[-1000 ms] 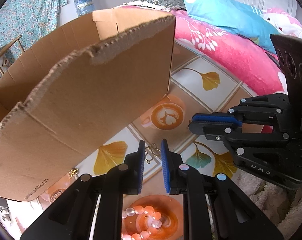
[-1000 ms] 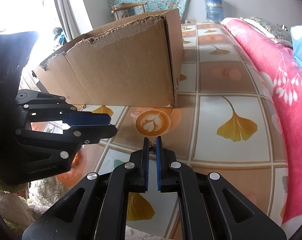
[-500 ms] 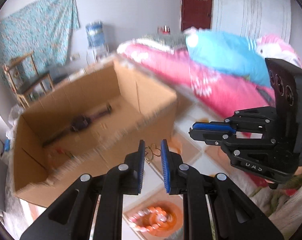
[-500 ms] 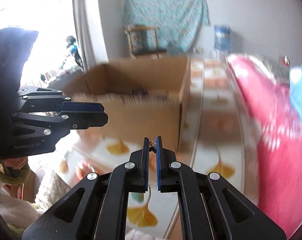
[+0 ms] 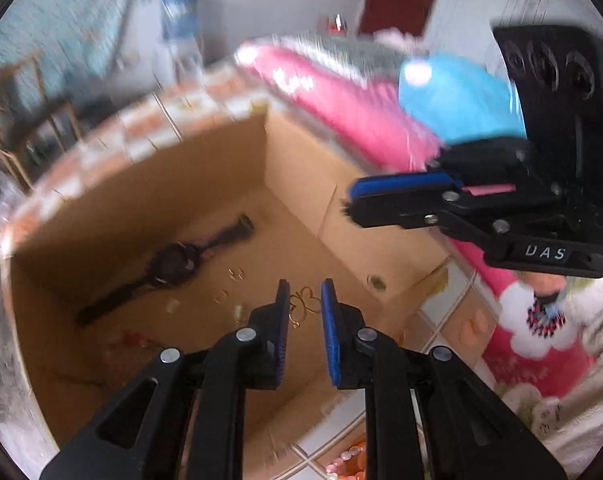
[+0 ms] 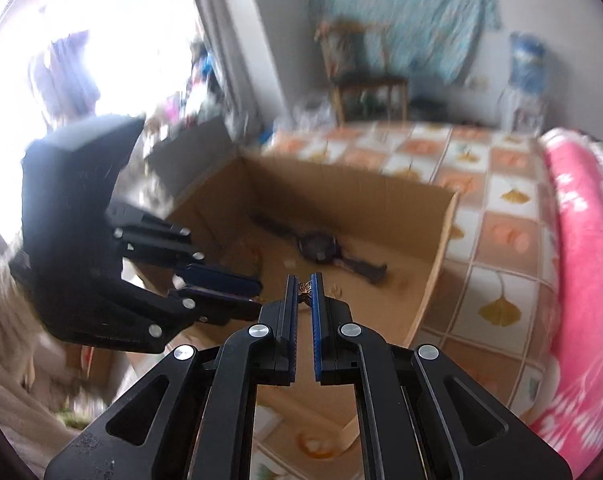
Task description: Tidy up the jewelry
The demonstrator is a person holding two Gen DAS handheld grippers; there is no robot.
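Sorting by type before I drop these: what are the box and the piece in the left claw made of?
Box: corrugated cardboard, matte brown, with rough torn rims. Piece in the left claw: thin looping wire with a gold shine, probably metal; blur hides more.

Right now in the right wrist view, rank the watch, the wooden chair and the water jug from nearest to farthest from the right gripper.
From the right gripper:
1. watch, inside the cardboard box, just ahead.
2. wooden chair, by the back wall, centre.
3. water jug, far right corner; close to the chair's depth, hard to separate.
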